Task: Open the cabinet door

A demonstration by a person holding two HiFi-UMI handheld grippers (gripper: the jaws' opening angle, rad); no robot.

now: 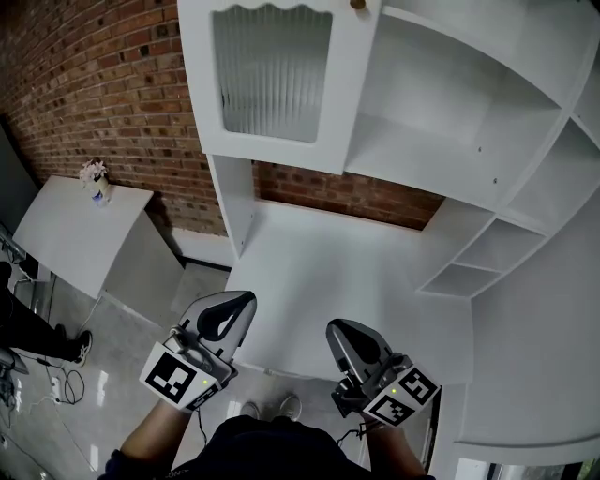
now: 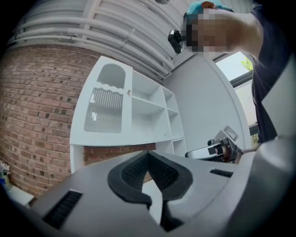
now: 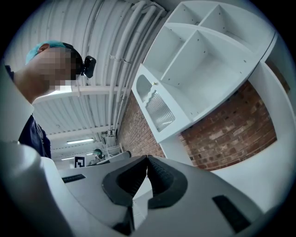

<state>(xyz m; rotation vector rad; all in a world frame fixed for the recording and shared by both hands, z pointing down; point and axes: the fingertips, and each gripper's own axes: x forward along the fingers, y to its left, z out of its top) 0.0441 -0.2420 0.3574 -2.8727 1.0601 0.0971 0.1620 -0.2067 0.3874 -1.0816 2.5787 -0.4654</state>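
The white cabinet (image 1: 450,141) stands over a white desk top (image 1: 347,272). Its door (image 1: 272,75), which has a ribbed glass pane, covers the left compartment and looks flush with the front. A small knob (image 1: 357,4) sits at the door's right edge. The same door (image 2: 105,109) and knob (image 2: 129,92) show in the left gripper view, and the door (image 3: 159,109) appears again in the right gripper view. My left gripper (image 1: 246,298) and right gripper (image 1: 333,328) hover by the desk's front edge, far below the door. Both are shut and empty, as seen on the left gripper (image 2: 148,153) and the right gripper (image 3: 147,158).
Open shelves (image 1: 506,244) fill the cabinet's right side. A brick wall (image 1: 84,84) runs behind. A low white table (image 1: 66,234) at the left carries a small flower vase (image 1: 95,178). Cables (image 1: 56,384) and another person's leg (image 1: 28,328) are on the floor at the left.
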